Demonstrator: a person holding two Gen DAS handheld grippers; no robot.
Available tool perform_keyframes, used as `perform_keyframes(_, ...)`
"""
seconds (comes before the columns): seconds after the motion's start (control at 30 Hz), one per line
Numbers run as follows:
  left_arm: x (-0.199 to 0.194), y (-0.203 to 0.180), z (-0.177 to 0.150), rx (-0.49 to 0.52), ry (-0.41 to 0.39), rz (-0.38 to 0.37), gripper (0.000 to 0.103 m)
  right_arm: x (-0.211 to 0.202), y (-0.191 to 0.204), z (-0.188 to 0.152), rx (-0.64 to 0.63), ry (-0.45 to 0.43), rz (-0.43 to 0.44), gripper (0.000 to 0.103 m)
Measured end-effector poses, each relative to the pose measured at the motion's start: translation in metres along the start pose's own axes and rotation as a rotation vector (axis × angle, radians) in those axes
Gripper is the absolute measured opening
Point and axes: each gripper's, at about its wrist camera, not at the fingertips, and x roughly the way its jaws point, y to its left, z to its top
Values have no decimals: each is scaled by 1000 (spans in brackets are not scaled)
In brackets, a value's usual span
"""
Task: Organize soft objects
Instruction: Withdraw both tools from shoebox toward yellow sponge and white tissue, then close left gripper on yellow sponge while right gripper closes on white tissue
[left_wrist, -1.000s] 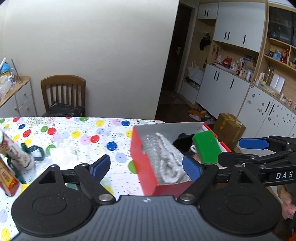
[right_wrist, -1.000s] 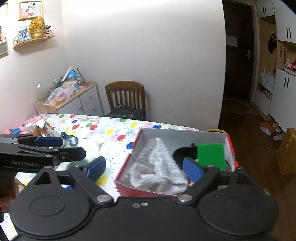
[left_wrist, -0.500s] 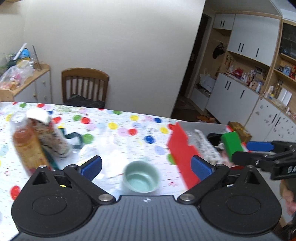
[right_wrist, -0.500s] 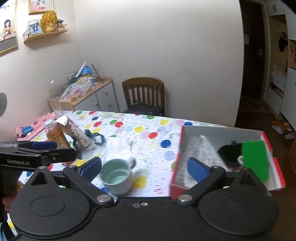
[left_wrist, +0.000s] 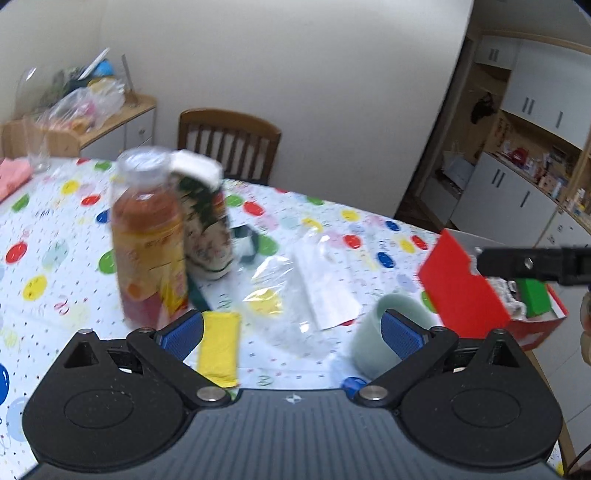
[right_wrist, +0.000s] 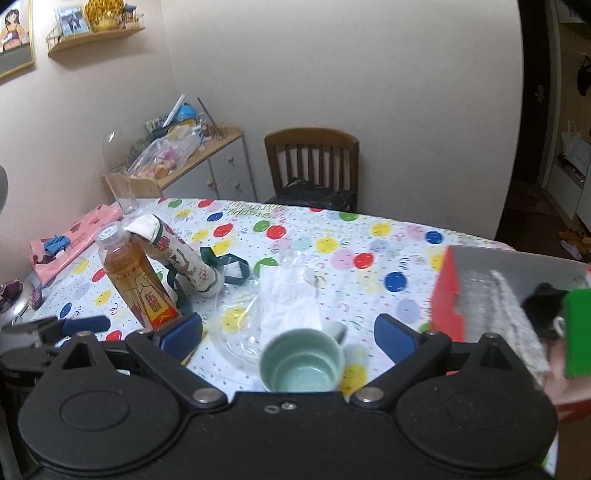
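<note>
Left gripper (left_wrist: 291, 328) and right gripper (right_wrist: 288, 332) hover, fingers spread wide and empty, above the tabletop (right_wrist: 369, 236) beside a red box (right_wrist: 448, 295).

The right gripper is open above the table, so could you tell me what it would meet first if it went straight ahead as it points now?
Most likely the pale green mug, which sits centred between the open fingers of the right gripper. Beyond it lies the clear plastic bag. Depth is hard to judge.

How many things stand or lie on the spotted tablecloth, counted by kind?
Drink bottles: 1, amber tea bottle
Cups: 1, pale green ceramic mug
Boxes: 1, red cardboard box
Pouches: 1, printed fabric pouch
Plastic bags: 1, clear bag
Total: 5
</note>
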Motion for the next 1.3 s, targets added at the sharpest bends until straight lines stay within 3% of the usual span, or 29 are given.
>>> perform_keyframes(0.27,27,33,-16,-10,37,38,103,73,17,17,27,95,-21,95)
perform_keyframes(0.43,46,45,-23,-6,51,65,103,118,21,23,62,177,-47,85)
perform_keyframes(0.63,66,52,-31,0,66,77,103,161,35,28,13,247,-76,75)
perform_keyframes(0.77,77,54,-34,11,80,84,103,184,46,36,-29,269,-86,70)
perform_keyframes(1.07,94,53,-40,39,98,87,101,225,55,41,-88,321,-117,48)
perform_keyframes(1.13,97,54,-40,35,99,89,97,229,55,40,-87,326,-113,44)
perform_keyframes(1.3,104,57,-40,27,111,79,73,234,54,39,-72,328,-97,31)
